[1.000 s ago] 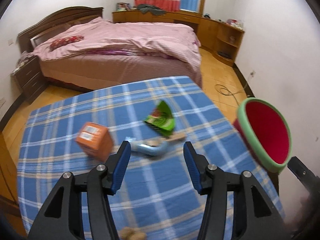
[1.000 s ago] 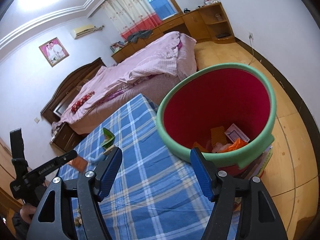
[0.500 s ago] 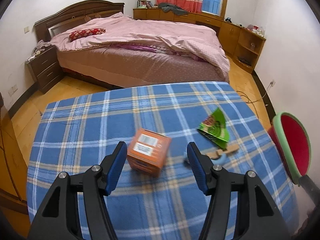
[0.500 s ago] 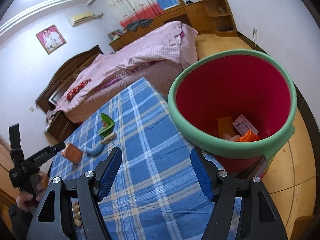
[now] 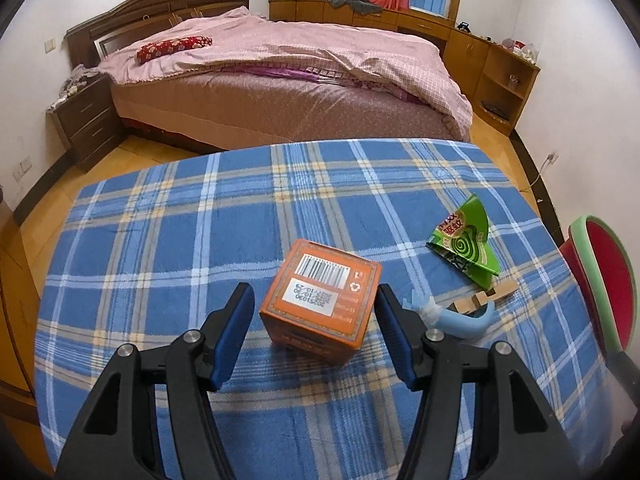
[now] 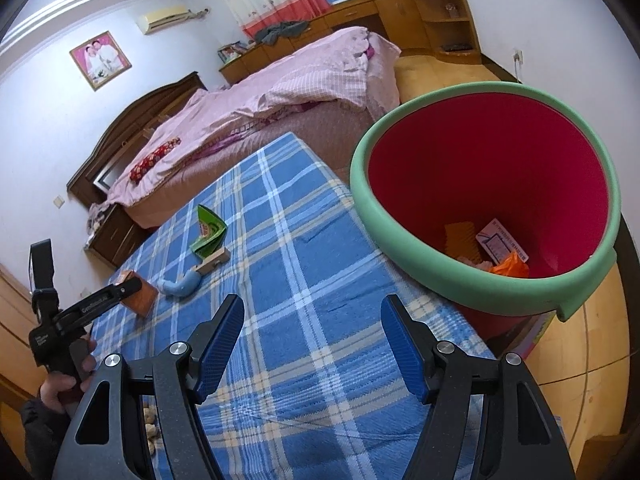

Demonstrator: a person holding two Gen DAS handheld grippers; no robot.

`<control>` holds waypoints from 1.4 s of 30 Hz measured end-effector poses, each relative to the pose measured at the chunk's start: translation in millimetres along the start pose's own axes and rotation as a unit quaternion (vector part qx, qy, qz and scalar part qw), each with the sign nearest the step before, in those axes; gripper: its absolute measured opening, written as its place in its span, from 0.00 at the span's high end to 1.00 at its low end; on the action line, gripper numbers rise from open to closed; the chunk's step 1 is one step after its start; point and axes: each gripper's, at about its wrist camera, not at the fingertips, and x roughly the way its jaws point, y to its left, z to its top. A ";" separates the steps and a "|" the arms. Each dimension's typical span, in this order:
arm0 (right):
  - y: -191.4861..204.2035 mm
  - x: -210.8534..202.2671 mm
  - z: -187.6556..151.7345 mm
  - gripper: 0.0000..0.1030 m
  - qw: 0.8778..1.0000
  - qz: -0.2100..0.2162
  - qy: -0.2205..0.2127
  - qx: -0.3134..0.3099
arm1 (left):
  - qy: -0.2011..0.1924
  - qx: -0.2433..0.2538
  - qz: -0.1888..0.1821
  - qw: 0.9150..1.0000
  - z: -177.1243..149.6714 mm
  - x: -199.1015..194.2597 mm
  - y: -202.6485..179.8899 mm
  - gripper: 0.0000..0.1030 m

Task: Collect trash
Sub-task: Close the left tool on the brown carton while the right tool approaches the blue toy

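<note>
Holding trash: the red bin at the table edge

The red bin (image 6: 484,200), green-rimmed, is seen beside the blue plaid table (image 6: 288,280); an orange wrapper (image 6: 510,268), a printed card (image 6: 502,244) and other scraps lie inside. The left gripper (image 5: 316,320), having just been widening, is parted around the orange box (image 5: 320,300), pads not touching. The right gripper (image 6: 312,332) is held wide and empty.

- Tablecloth (image 5: 168,248): blue plaid w/ white + tan stripes.
- Box (image 5: 320,300): orange, white barcode label.
- Packet (image 5: 466,246): green, spiral print, red chars.
- Curved piece (image 5: 460,320): pale blue.
- Bin (image 6: 480,184): red inside, mint-green rim; orange + white scraps in bottom.
- Gripper pads (image 5: 236,332): blue; frames black.
- Bedspread (image 5: 320,52): pink check.
- Pillow (image 5: 172,46): red floral.
</note>
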 end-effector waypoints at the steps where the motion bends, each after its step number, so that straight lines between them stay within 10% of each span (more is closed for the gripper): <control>1: 0.9 0.9 0.2 0.30 1.000 0.001 0.002 -0.001 | 0.000 0.000 -0.004 1.000 -1.0 0.2 0.3 0.47; 42: 167.3 141.3 2.0 0.30 0.968 0.024 0.072 -0.240 | -0.030 -0.094 0.034 0.995 -35.4 -28.4 57.4 0.48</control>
